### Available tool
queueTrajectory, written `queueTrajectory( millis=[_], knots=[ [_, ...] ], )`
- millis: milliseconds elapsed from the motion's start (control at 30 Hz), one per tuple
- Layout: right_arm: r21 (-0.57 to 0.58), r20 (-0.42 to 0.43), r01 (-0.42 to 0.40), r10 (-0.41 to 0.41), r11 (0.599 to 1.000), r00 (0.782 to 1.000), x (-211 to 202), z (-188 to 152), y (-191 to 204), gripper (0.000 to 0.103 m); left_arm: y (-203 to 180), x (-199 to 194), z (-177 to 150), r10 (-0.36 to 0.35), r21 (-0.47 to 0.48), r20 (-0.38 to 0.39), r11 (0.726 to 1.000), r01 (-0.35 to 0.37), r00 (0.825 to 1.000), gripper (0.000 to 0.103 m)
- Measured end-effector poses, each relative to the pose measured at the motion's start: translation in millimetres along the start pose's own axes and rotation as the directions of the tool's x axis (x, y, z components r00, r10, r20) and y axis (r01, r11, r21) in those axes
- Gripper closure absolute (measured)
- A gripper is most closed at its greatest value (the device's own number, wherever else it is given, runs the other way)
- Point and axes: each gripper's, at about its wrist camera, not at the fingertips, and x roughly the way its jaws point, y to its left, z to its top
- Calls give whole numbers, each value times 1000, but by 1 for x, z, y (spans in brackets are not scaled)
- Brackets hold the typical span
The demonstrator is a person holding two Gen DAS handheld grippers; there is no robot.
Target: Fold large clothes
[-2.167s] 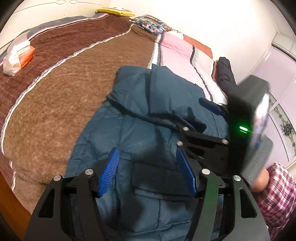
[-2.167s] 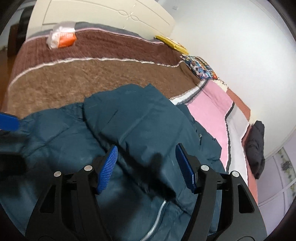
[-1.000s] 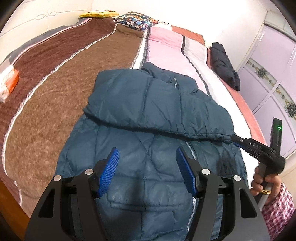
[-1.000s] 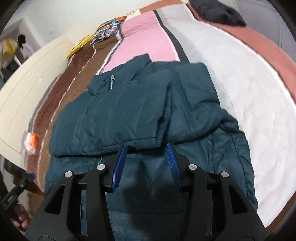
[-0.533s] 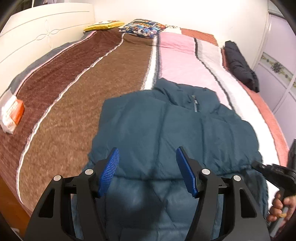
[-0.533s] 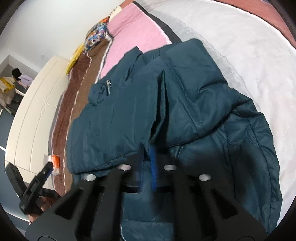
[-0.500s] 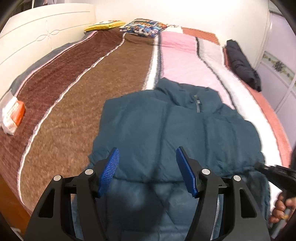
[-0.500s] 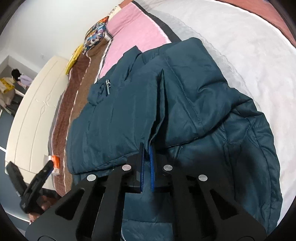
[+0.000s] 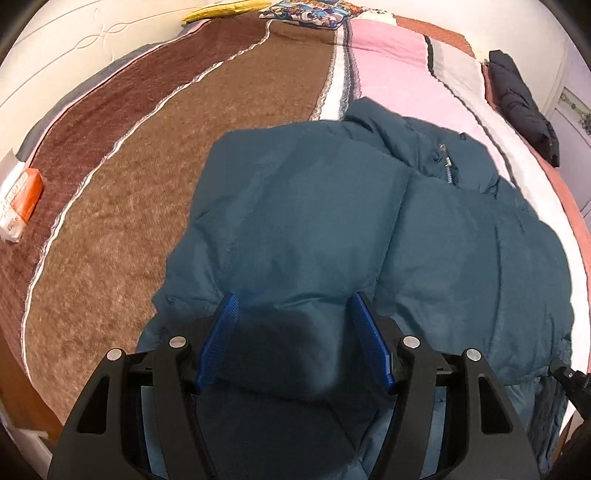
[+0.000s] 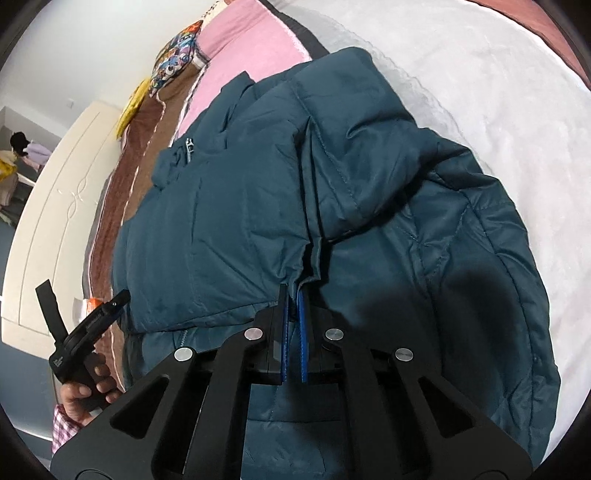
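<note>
A dark teal puffer jacket (image 9: 332, 221) lies zipped on the striped bed, both sleeves folded across its chest; it also shows in the right wrist view (image 10: 258, 206). My left gripper (image 9: 293, 306) is open, its blue pads either side of the edge of the folded sleeve, not closed on it. My right gripper (image 10: 294, 291) is shut on the sleeve cuffs (image 10: 308, 266) where the two sleeves meet at the jacket's middle. The left gripper also shows in the right wrist view (image 10: 88, 328), held in a hand at the bed's near left edge.
The bed cover has brown (image 9: 147, 155), pink (image 9: 391, 62) and white (image 10: 480, 81) stripes. An orange-and-white packet (image 9: 18, 199) lies at the left. A dark garment (image 9: 521, 99) lies far right. A patterned pillow (image 9: 310, 13) and a yellow item (image 9: 225, 9) lie at the head end.
My right gripper closed on the sleeve cuffs about half a second ago and stays shut. My left gripper moved forward to the edge of the folded sleeve, still open.
</note>
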Motion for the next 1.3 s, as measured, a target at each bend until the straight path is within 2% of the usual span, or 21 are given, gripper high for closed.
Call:
queueTrajectory(
  millis=[133, 267, 333, 467, 567, 667, 800, 1000, 1067, 1133, 1167, 1300],
  knots=[
    [0, 39, 7, -7, 1000, 999, -13, -1, -4, 98, 11, -13, 0, -29, -38, 43, 999, 31, 999, 40],
    [-4, 10, 39, -39, 999, 999, -6, -2, -5, 97, 19, 7, -3, -23, -65, -5, 998, 22, 1000, 40],
    [-10, -13, 52, -52, 999, 999, -2, -4, -3, 96, 22, 5, -4, -25, -70, 3, 997, 25, 1000, 40],
    [-27, -14, 62, -62, 998, 998, -9, -5, 2, 90, 40, -22, 1, -76, -129, 71, 988, 85, 995, 40],
    [-31, -1, 61, -61, 998, 998, -19, -7, 2, 84, 58, -43, 10, -40, -149, 129, 987, 59, 991, 40],
    [-60, 35, 85, -83, 995, 996, -33, -11, 3, 83, 76, -51, 23, -14, -200, 161, 979, 47, 987, 40],
    [-90, 71, 79, -73, 993, 995, -45, -15, 8, 83, 72, -34, 39, -61, -221, 125, 971, 88, 990, 40],
    [-152, 65, 25, -15, 988, 998, -35, -7, 33, 84, 38, 9, 32, -65, -183, 15, 981, 67, 998, 40],
    [-153, 43, 44, -38, 987, 998, -20, -2, 34, 84, 30, 22, 27, -29, -159, -5, 987, 28, 1000, 39],
    [-145, 6, 94, -94, 985, 996, 0, 4, 28, 84, 27, 28, 23, -3, -138, -10, 990, 1, 1000, 38],
    [-143, -8, 118, -120, 983, 993, 8, 6, 26, 87, 26, 29, 23, 2, -133, -15, 991, -4, 1000, 38],
    [-125, -27, 128, -132, 984, 991, 13, 8, 21, 85, 31, 19, 25, -28, -140, -25, 990, 25, 999, 38]
  ],
)
